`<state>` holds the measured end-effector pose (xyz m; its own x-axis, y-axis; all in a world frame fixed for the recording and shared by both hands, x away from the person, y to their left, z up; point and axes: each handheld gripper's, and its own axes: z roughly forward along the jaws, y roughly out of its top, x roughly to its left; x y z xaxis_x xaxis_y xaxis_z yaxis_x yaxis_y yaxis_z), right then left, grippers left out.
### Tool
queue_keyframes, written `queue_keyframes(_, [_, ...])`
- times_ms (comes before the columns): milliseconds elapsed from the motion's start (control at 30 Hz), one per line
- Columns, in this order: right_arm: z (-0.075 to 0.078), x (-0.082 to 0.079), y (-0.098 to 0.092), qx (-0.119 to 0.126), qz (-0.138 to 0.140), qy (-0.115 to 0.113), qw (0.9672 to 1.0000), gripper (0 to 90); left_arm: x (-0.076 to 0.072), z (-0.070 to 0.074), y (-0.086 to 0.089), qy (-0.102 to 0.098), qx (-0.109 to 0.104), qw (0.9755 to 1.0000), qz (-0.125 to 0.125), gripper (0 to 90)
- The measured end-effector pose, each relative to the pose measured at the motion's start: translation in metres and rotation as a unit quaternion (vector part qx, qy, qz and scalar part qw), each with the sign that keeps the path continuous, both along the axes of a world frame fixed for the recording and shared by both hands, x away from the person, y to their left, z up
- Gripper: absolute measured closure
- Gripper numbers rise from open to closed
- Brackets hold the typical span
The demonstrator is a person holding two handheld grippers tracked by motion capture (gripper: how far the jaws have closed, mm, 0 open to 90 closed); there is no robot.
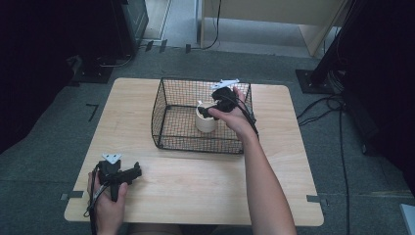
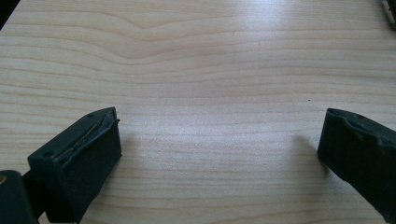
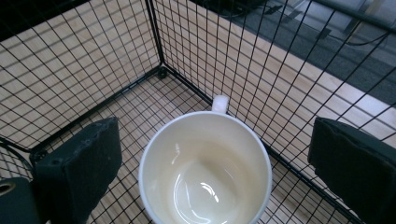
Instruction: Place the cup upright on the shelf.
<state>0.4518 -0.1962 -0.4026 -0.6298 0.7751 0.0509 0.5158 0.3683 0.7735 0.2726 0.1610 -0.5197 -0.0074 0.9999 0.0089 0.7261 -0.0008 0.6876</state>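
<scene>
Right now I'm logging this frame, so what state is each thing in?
mug: upright, empty, standing inside the basket.
wire basket: upright on the table, open at the top.
right gripper: open, jaws either side of the mug, not touching it.
left gripper: open, holding nothing, low over the bare table.

The tabletop [image 1: 195, 181] is pale wood with a wavy grain (plainest in the left gripper view). On it the basket [image 1: 166, 122] is black wire in a fine square grid. The mug [image 1: 205, 122] inside is cream, glossy, with white glints in its bottom. Both tools, left [image 1: 128, 174] and right [image 1: 208, 110], are black, each topped by a light grey plate. The floor [image 1: 49, 132] is dark grey carpet.
</scene>
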Motion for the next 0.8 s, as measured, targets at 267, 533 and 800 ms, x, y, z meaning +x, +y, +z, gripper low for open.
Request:
queue_keyframes(267, [0.023, -0.026, 0.001, 0.003, 0.012, -0.021, 0.9997, 2.8, 0.0, 0.0, 0.0, 0.0, 0.0, 1.0, 0.0, 0.0])
queue_keyframes(533, [0.032, -0.057, -0.002, 0.003, 0.014, -0.032, 0.9994, 3.0, 0.0, 0.0, 0.0, 0.0, 0.0, 1.0, 0.0, 0.0])
queue_keyframes(800, [0.037, -0.088, -0.009, 0.008, 0.019, -0.038, 0.9991, 3.9, 0.0, 0.0, 0.0, -0.001, 0.0, 1.0, 0.0, 0.0])
